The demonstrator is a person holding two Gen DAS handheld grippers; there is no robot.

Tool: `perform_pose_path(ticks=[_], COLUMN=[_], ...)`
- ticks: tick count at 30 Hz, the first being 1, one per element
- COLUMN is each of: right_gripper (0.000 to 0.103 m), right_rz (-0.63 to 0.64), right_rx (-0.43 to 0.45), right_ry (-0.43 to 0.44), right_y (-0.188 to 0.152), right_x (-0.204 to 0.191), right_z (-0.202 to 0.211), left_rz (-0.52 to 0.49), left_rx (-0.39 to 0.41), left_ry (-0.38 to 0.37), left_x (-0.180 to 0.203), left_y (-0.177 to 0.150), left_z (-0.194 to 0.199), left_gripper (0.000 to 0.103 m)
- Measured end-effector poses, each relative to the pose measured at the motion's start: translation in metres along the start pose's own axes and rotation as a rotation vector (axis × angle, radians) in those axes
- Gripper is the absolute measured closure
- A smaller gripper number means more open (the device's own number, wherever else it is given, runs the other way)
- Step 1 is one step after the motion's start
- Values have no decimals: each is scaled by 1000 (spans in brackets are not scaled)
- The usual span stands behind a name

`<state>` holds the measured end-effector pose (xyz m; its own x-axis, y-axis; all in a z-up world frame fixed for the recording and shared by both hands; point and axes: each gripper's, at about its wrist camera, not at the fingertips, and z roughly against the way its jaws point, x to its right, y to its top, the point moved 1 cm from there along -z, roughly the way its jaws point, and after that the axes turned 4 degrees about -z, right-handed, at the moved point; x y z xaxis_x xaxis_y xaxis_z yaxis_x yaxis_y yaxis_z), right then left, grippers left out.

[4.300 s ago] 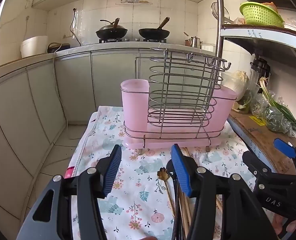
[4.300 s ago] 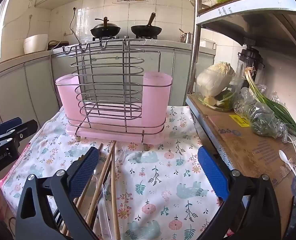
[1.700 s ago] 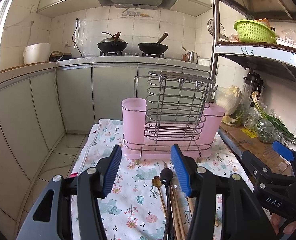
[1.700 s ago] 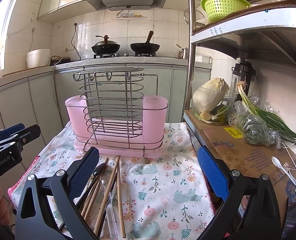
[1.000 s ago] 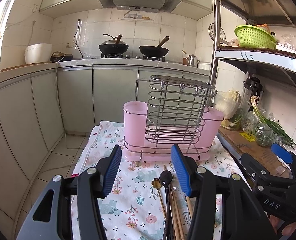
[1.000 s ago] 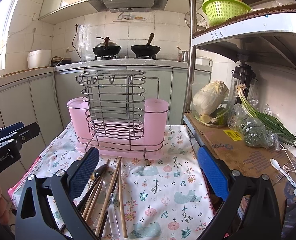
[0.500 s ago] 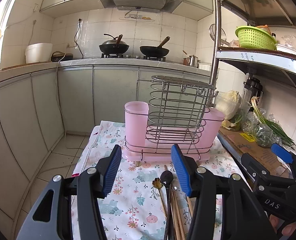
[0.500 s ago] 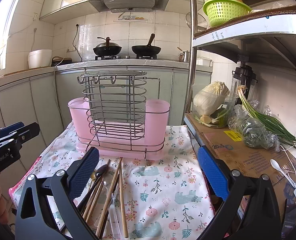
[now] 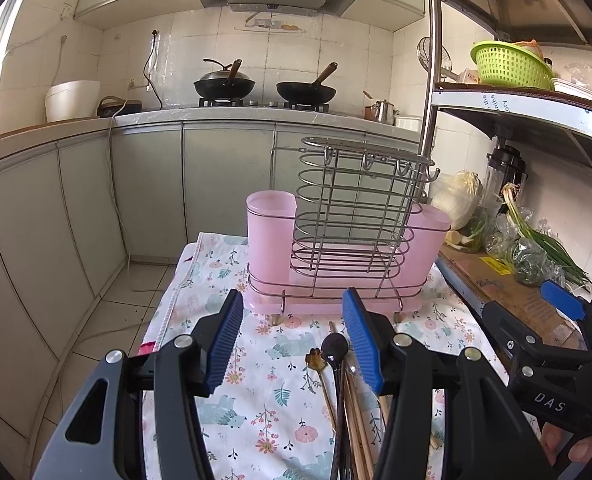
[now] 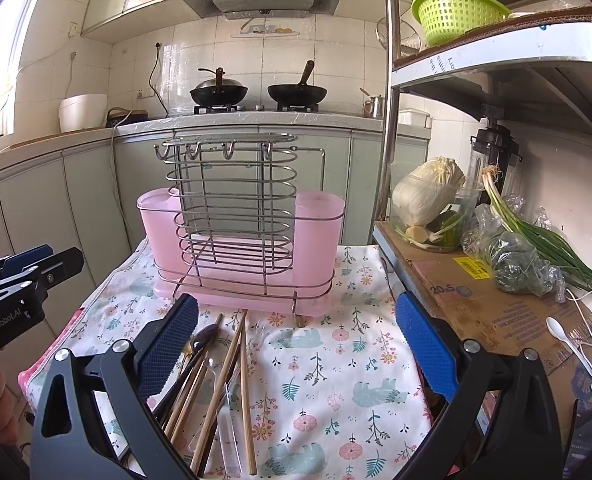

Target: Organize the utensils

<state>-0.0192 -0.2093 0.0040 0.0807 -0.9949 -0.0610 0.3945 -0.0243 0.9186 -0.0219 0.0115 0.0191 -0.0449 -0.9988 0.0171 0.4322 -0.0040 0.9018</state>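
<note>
Both grippers hover above the worktop's floral-print cloth [image 10: 335, 364], each with its jaws spread and nothing between them: the left gripper [image 9: 292, 340] moderately apart, the right gripper [image 10: 296, 348] wide. The loose utensils, a bundle of wooden chopsticks [image 10: 224, 380] with a dark long-handled spoon [image 9: 334, 350] and a small gold spoon [image 9: 315, 359] beside them, lie in a heap on the cloth just in front of the pink plastic holder in its wire rack [image 10: 240, 248]. Nothing stands in the holder's two pink end cups yet, so sorting seems barely begun. A sound first move would be lowering one gripper over a single outlying piece, such as the rightmost chopstick [image 10: 244, 384], closing across its shaft near the middle so it lifts level, then tipping it upright into a cup. Grabbing into the heap risks dragging neighbours along.
</note>
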Motion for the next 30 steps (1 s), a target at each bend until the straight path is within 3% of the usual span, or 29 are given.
perform_pose_path(ticks=[6, 8, 11, 13, 19, 22, 28, 30], right_gripper=[4, 10, 26, 42, 68, 71, 71, 71], right_rz=[-12, -15, -54, -100, -205, -201, -203, -209], right_rx=[-58, -95, -176, -250, -409, -431, -468, -481], right_ry=[27, 43, 72, 106, 179, 194, 228, 238], right_y=[-4, -7, -14, -21, -42, -48, -53, -54], right_x=[5, 7, 13, 19, 31, 30, 31, 33], right_z=[-11, -18, -33, -46, -73, -77, -85, -88], left_rz=[10, 12, 18, 19, -2, -31, -92, -91], left_rx=[-79, -120, -195, -254, -422, -498, -618, -646], left_ry=[-29, -50, -99, -140, -277, -328, -318, -320], left_x=[-8, -12, -16, -18, -5, 11, 35, 38], left_y=[-5, -8, -14, -18, -36, -46, -62, -66], left_z=[-17, -24, -38, -48, -78, -95, -126, -134], left_gripper=[51, 51, 52, 58, 79, 81, 81, 89])
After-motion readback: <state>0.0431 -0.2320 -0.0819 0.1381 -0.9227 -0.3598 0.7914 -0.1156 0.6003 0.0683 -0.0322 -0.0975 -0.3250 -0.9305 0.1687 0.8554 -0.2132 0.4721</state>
